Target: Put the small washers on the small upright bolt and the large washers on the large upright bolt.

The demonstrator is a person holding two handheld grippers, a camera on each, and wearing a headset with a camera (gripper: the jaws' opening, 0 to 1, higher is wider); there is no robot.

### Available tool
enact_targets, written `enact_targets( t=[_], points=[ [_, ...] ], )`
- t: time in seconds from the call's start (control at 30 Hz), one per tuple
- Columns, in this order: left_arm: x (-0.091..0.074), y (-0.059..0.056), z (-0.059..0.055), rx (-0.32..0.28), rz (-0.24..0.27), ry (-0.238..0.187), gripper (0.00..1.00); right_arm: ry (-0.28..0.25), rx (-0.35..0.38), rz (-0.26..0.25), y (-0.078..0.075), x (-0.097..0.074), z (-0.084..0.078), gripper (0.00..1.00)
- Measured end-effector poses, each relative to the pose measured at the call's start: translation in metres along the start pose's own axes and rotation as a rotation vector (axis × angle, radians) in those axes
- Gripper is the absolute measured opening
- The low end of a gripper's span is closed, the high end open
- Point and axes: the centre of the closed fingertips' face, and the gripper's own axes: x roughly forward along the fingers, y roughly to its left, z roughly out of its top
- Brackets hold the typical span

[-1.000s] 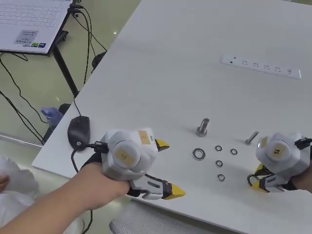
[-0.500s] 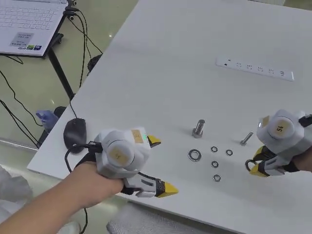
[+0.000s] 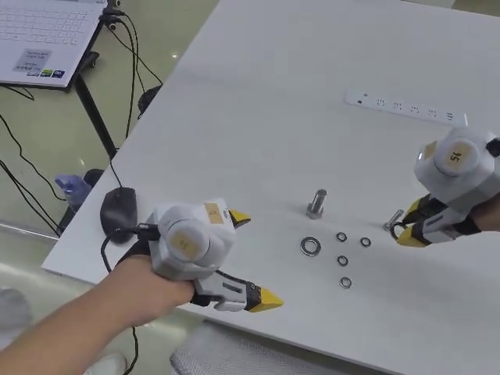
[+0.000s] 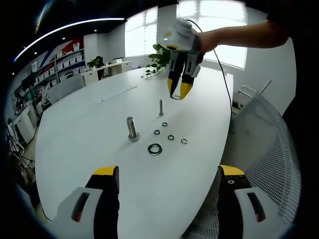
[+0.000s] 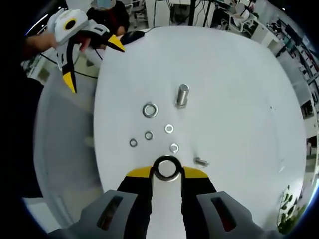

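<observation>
Step in hand: probably carrying the held large washer to the large bolt, which stands upright on the white table.
Right gripper: jaws clamped on that washer's rim, raised off the table, to the right of the large bolt.
Doing it well: level the ring, centre its hole above the large bolt's tip, lower it straight, then release.
In the way: the small bolt stands just beside the right gripper, between it and the large bolt. Pass above it, and do not drop the washer onto it.
Left gripper: jaws wide apart and empty, near-left of the large bolt.
Waiting: a loose large washer lies just in front of the large bolt, with four small washers near-right of the large bolt.
Around: a power strip lies well beyond the large bolt, and a computer mouse well to its left.
</observation>
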Motion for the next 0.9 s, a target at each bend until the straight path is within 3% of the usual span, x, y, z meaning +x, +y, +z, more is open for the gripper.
enact_targets(
  t=[0.47,0.9],
  points=[
    [0.005,0.004,0.000,-0.013,0.008,-0.007,0.85,-0.020,-0.042,-0.001,-0.018,-0.004,0.041,0.21],
    [0.010,0.003,0.000,-0.019,0.010,-0.016,0.90,-0.032,-0.060,0.010,-0.027,0.007,0.068,0.21]
  ],
)
